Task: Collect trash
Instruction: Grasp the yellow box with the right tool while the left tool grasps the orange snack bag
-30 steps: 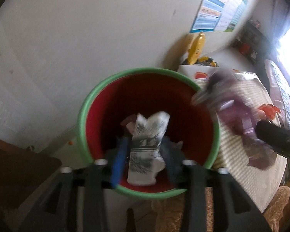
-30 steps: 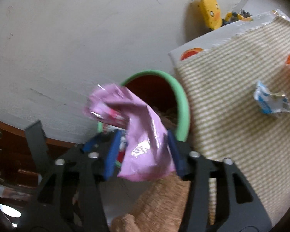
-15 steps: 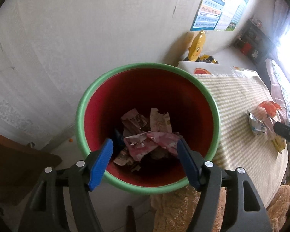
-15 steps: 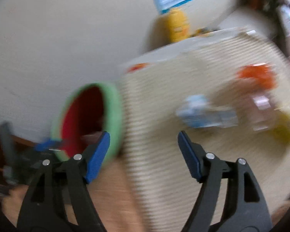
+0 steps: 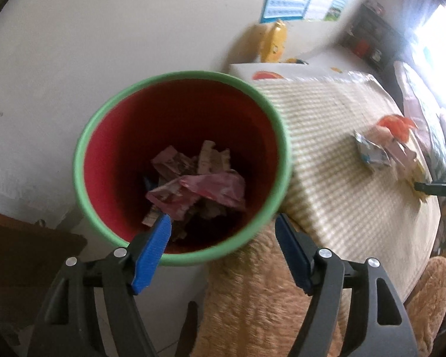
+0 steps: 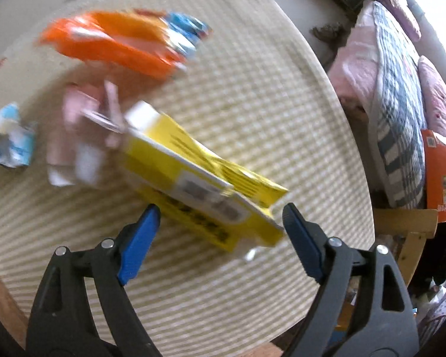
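On my left feed, the left gripper (image 5: pixel 221 238) hangs with its jaws spread wide and nothing between them; one blue fingertip (image 5: pixel 154 245) overlaps the near rim of the bin (image 5: pixel 181 257), the other sits just outside that rim over something tan and furry that I cannot identify. The bin is red inside with a green lip, and it stands just beside the left edge of the table (image 5: pixel 336 160), which is covered in a pale checked cloth. Down in the bin lies a pink wrapper (image 5: pixel 211 189) on top of crumpled paper scraps (image 5: pixel 211 156). Farther along the table, toward its right edge, I can make out a small cluster of litter: a blue-and-white wrapper (image 5: pixel 368 153) and an orange wrapper (image 5: pixel 397 123) behind it, touching or nearly so. A yellow toy (image 5: pixel 273 44) stands against the wall past the far end.

On my right feed, the right gripper (image 6: pixel 220 217) is also fully parted and grips nothing. A yellow box (image 6: pixel 193 175) lies on the cloth near the table's front edge, its near end between my blue fingertips (image 6: pixel 138 244); the blur keeps me from telling whether either pad touches it. Just beyond it sits a pink packet (image 6: pixel 80 125), touching the box's far end. To the left, near that edge of the table, is the crumpled blue-and-white wrapper (image 6: pixel 10 141), apart from the packet. Farthest off lies the orange wrapper (image 6: pixel 113 43), with another blue-and-white scrap (image 6: pixel 187 31) at its right end.
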Motion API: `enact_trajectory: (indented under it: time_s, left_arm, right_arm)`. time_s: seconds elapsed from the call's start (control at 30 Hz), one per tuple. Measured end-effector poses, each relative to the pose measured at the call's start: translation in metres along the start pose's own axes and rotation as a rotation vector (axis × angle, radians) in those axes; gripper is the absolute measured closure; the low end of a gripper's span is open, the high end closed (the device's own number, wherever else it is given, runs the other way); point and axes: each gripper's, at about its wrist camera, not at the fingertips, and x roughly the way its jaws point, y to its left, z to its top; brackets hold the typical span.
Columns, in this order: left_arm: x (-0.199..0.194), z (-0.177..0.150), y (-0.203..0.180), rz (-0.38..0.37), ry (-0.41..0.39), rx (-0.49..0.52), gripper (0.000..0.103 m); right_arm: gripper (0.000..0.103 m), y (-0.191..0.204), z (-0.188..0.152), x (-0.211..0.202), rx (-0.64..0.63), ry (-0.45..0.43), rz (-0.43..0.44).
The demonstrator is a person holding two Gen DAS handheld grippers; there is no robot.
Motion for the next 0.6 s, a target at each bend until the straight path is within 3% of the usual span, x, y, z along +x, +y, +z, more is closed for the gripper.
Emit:
enact_trajectory:
  time_s: [0.07, 0.13, 0.2, 0.4, 0.6]
  left_arm:
    - [-0.002, 0.002, -0.011, -0.006, 0.002, 0.021, 0.034]
    - [-0.005, 0.005, -0.025, -0.012, -0.003, 0.052, 0.034]
    - [-0.005, 0.01, -0.039, -0.026, 0.001, 0.076, 0.034]
    - [0.0, 0.031, -0.096, -0.1, 0.002, 0.135, 0.034]
    - [0.007, 0.065, -0.191, -0.11, -0.057, 0.389, 0.031]
  right_arm:
    - [0.038, -0.001, -0.003, 0.001, 0.014, -0.017, 0.029]
    - [0.076, -0.001, -0.009, -0.006, -0.006, -0.035, -0.006]
    - [0.086, -0.007, -0.019, -0.016, 0.023, -0.049, 0.088]
    - [0.086, -0.021, -0.078, -0.049, 0.178, -0.131, 0.34]
    - [0.086, -0.012, -0.147, -0.053, 0.32, -0.182, 0.434]
